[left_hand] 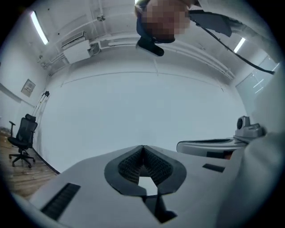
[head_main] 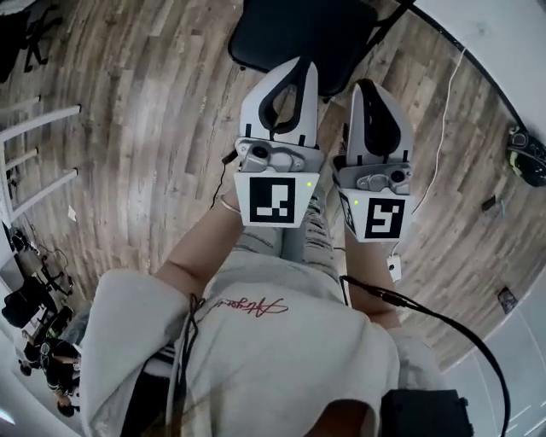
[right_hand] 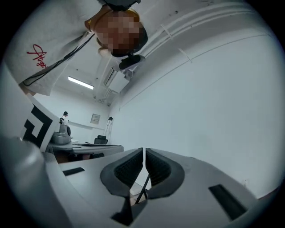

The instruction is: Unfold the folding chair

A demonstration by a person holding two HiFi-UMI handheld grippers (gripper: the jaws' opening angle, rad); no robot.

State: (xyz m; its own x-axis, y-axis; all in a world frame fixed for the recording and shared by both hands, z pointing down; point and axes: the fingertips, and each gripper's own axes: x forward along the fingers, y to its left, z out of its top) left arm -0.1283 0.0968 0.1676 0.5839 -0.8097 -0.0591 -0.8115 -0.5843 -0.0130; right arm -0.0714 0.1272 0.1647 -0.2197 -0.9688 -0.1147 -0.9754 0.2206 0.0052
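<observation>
Both grippers are held up side by side, facing a blank white wall. Left gripper (left_hand: pixel 143 150): pads pressed together, nothing between. Right gripper (right_hand: pixel 144 153): pads nearly touching, only a hairline gap, also empty. The folding chair (head_main: pixel 299 30) stands on the wood floor (head_main: pixel 128 102) just ahead of the person's knees, below and clear of both grippers. Its black seat shows face-up, so it is probably already open. Handling estimate: stiff tube frame, moderately heavy, and the hinges may bind. The padded seat is too thick for these narrow jaws. Better to take the seat's front edge or a frame tube (head_main: pixel 386 26), though the smooth tube may slip.
</observation>
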